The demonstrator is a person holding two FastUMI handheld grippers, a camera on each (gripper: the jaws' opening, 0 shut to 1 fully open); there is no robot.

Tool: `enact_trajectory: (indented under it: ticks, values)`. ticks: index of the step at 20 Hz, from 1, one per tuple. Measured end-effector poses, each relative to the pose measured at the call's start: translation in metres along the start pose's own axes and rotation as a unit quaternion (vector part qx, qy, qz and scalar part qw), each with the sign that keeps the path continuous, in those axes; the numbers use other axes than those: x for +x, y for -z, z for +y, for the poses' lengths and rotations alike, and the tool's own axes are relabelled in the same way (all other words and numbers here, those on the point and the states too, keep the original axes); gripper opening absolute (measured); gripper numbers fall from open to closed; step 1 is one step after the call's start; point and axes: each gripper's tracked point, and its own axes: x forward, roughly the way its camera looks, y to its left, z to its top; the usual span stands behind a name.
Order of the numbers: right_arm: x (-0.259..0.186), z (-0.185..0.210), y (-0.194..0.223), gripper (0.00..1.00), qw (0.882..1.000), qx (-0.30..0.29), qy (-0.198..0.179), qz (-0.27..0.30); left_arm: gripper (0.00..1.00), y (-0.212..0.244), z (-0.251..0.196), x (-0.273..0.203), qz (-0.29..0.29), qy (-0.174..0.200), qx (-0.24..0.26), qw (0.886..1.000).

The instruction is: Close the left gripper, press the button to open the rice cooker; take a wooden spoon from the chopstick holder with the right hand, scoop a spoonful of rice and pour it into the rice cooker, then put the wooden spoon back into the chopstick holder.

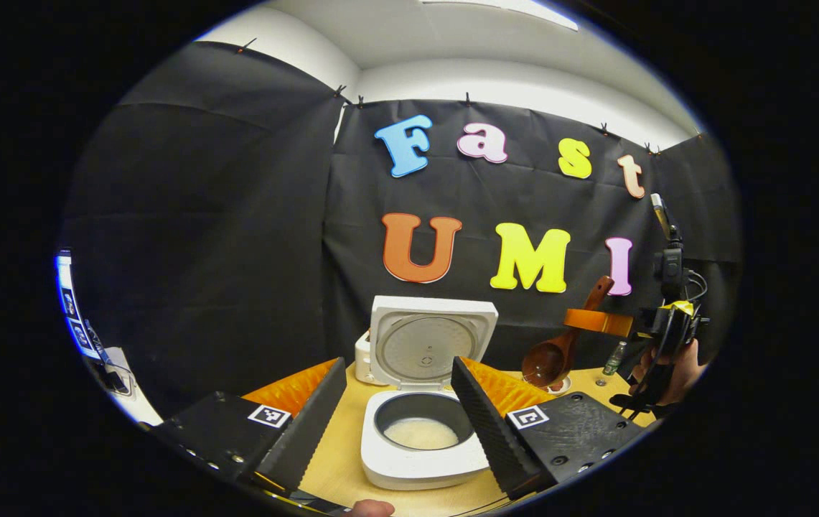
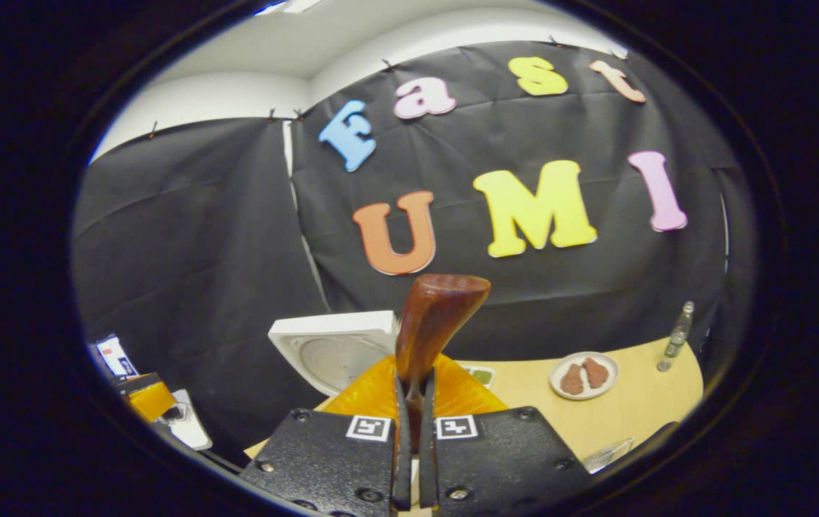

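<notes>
Right gripper (image 2: 413, 445) jaws clamp wooden spoon (image 2: 432, 323).

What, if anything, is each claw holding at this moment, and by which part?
The right claw is shut on the wooden spoon, gripping its handle, with the bowl hanging low beside the open rice cooker. The left claw is open and holds nothing.

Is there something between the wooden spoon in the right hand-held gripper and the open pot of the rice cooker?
Nothing visible. The wooden spoon, held by the right hand-held gripper, hangs in open air beside the rice cooker. The lid stands upright behind the pot, off the path.
</notes>
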Motion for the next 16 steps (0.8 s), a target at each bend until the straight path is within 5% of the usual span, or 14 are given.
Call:
enact_trajectory:
  ticks: [9, 16]
  values:
    - [-0.094, -0.18, 0.026, 0.1, 0.986, 0.057, 0.159, 0.001, 0.94, 0.001, -0.054, 0.029, -0.002, 0.038, -0.001, 0.999]
    - [-0.106, -0.258, 0.081, 0.1, 0.974, 0.065, 0.212, 0.042, 0.94, 0.001, -0.084, 0.038, 0.008, 0.043, -0.007, 0.999]
